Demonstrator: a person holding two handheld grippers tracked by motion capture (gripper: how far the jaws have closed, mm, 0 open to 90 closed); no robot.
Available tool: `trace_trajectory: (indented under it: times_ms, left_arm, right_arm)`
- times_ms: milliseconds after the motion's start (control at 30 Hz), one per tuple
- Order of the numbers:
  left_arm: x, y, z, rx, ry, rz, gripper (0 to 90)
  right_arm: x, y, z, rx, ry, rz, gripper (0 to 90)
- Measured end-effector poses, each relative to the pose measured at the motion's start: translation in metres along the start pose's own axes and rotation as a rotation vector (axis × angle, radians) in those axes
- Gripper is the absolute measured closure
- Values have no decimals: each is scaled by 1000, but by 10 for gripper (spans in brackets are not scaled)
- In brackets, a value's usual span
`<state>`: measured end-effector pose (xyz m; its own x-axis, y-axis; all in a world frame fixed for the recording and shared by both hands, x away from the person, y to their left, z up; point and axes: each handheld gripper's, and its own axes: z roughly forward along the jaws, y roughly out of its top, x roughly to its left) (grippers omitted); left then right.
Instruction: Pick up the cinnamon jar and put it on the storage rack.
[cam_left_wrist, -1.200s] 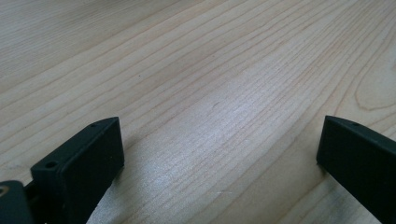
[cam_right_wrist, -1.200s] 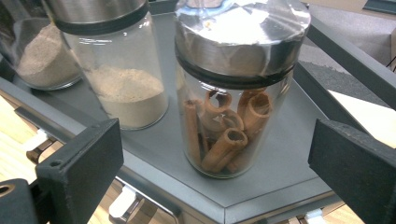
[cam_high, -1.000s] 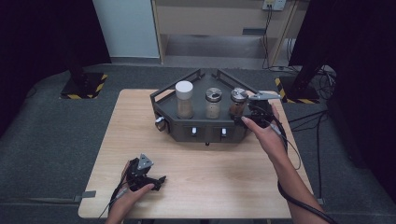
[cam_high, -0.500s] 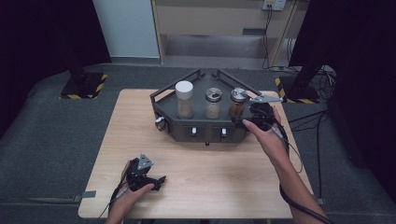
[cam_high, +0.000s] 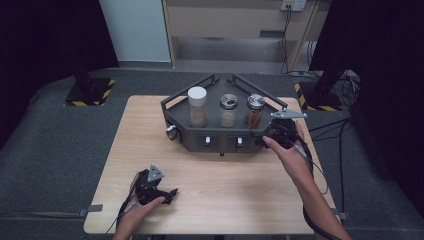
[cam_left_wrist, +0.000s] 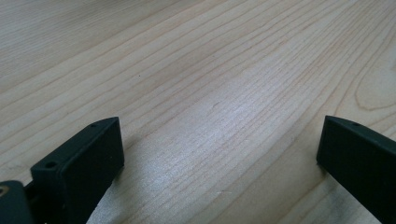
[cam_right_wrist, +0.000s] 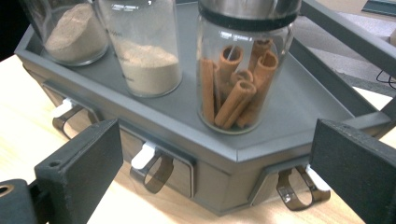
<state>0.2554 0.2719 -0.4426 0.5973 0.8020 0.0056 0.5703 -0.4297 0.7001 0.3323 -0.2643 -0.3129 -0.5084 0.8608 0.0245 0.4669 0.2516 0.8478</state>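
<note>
Right gripper (cam_high: 264, 138): shifted slightly nearer the rack's (cam_high: 176, 116) right front corner than a second ago; jaws spread wide, nothing held. Left gripper (cam_high: 167, 194): unmoved near the table's (cam_high: 125, 135) front left corner, jaws apart, resting on bare wood. Cinnamon jar (cam_right_wrist: 243, 65): clear glass, metal lid, brown rolled sticks inside; stood upright at the rack's right end, beside two powder jars (cam_right_wrist: 140, 44).

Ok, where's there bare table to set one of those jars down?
The widest bare patch lies between the grey rack and the left claw near the front edge. The strip left of the rack is free too. The rack's right front corner is crowded: the right claw hovers by the cinnamon jar.
</note>
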Motion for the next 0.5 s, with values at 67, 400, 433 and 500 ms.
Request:
trace_trajectory:
  times_ms: [67,400,433,500]
  left_arm:
    - [0,0,0,0,0,0,0]
    - [0,0,0,0,0,0,0]
    - [0,0,0,0,0,0,0]
    - [0,0,0,0,0,0,0]
  right_arm:
    - [1,-3,-2,-1,1,-4,29]
    - [6,-19,-8,0,2,-2,29]
    - [6,-21,-9,0,2,-4,28]
    - [8,-25,-10,4,-1,-5,28]
